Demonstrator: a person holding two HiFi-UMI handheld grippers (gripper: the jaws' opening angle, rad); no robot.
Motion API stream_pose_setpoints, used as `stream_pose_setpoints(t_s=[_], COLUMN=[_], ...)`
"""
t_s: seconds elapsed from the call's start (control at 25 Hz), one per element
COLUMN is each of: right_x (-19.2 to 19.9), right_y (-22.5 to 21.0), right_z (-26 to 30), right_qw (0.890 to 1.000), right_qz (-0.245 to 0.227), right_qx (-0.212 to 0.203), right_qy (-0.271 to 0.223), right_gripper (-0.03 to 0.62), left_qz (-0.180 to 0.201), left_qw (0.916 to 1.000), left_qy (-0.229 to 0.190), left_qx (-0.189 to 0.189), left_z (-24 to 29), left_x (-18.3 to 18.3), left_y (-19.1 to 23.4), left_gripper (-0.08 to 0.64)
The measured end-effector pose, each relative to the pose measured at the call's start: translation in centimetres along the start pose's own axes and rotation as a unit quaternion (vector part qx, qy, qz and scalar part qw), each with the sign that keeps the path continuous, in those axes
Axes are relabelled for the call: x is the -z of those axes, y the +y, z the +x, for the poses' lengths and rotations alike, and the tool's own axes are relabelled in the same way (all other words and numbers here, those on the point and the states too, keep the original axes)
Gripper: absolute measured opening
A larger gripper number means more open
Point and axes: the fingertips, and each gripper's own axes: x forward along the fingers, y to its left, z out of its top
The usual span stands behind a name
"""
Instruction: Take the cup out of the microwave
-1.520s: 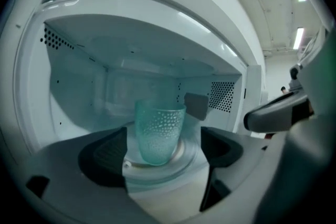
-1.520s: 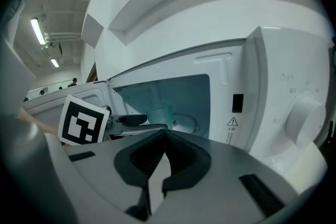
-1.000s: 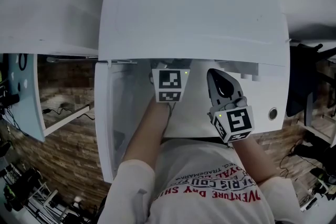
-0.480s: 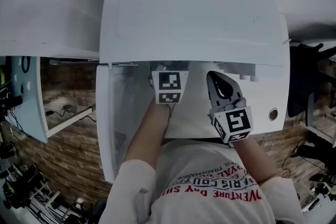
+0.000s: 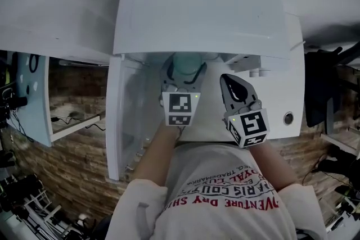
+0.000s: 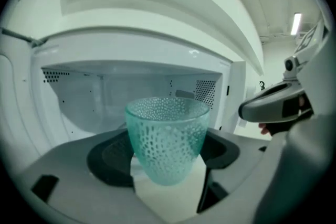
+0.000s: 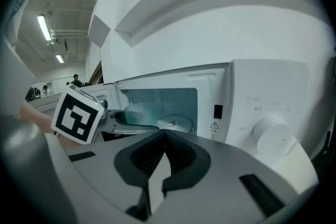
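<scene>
A clear teal cup (image 6: 167,136) with a dimpled wall stands upright between the jaws of my left gripper (image 6: 168,157), whose dark pads press on its two sides. In the head view the cup (image 5: 185,63) shows at the mouth of the white microwave (image 5: 202,8), just ahead of the left gripper (image 5: 184,75). The right gripper view shows the cup (image 7: 137,113) in front of the lit cavity. My right gripper (image 5: 229,82) hangs to the right, before the control panel, its jaws (image 7: 165,139) shut on nothing.
The microwave door (image 5: 121,121) stands swung open at the left. A round dial (image 7: 270,131) sits on the panel at the right. The turntable hub (image 7: 176,122) lies inside the cavity. A brick-patterned floor and shelves show below left.
My left gripper has drawn back out of the microwave with the cup, which now shows at the opening in the head view. The right gripper has shifted only slightly.
</scene>
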Motion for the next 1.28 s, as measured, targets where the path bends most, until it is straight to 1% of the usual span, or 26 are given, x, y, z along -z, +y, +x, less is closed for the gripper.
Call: stream_pose_setpoints(t_s=[0.08, 0.28, 0.36, 0.56, 0.68, 0.8, 0.96, 1.08, 1.28], right_x=[-0.3, -1.8, -2.7, -5.5, -7.0, -8.7, -10.8, -11.2, -11.3], right_y=[0.0, 0.6, 1.3, 3.3, 4.2, 5.1, 5.7, 5.6, 5.3], right_z=[-0.8, -2.9, -3.8, -5.7, -6.8, -8.0, -9.2, -9.7, -10.1], right_qw=[1.0, 0.999, 0.999, 0.997, 0.995, 0.992, 0.987, 0.986, 0.985], right_qz=[-0.006, -0.015, -0.017, -0.026, -0.027, -0.029, -0.049, -0.05, -0.047], right_qx=[-0.002, -0.006, -0.011, -0.025, -0.027, -0.028, -0.023, -0.014, 0.001], right_qy=[-0.005, -0.028, -0.04, -0.074, -0.093, -0.119, -0.15, -0.157, -0.163], right_gripper=[0.011, 0.009, 0.011, 0.011, 0.011, 0.011, 0.011, 0.011, 0.011], left_qz=[0.0, 0.0, 0.004, 0.016, 0.014, 0.017, 0.025, 0.022, 0.015], left_qw=[1.0, 0.9995, 0.9991, 0.996, 0.9943, 0.9923, 0.9904, 0.9898, 0.9907], left_qy=[-0.005, -0.03, -0.043, -0.081, -0.101, -0.12, -0.135, -0.14, -0.134], left_qx=[0.002, 0.008, 0.0, -0.034, -0.033, -0.021, -0.012, -0.012, -0.013], left_z=[-1.6, -6.4, -8.6, -13.4, -15.2, -16.5, -17.2, -17.4, -17.6], left_x=[-0.2, -2.0, -3.0, -6.7, -8.8, -10.5, -11.9, -12.3, -12.0], left_y=[-0.9, -2.3, -2.5, -2.3, -2.7, -3.2, -3.9, -4.0, -3.5], left_gripper=[0.373, 0.373, 0.373, 0.371, 0.371, 0.371, 0.371, 0.371, 0.371])
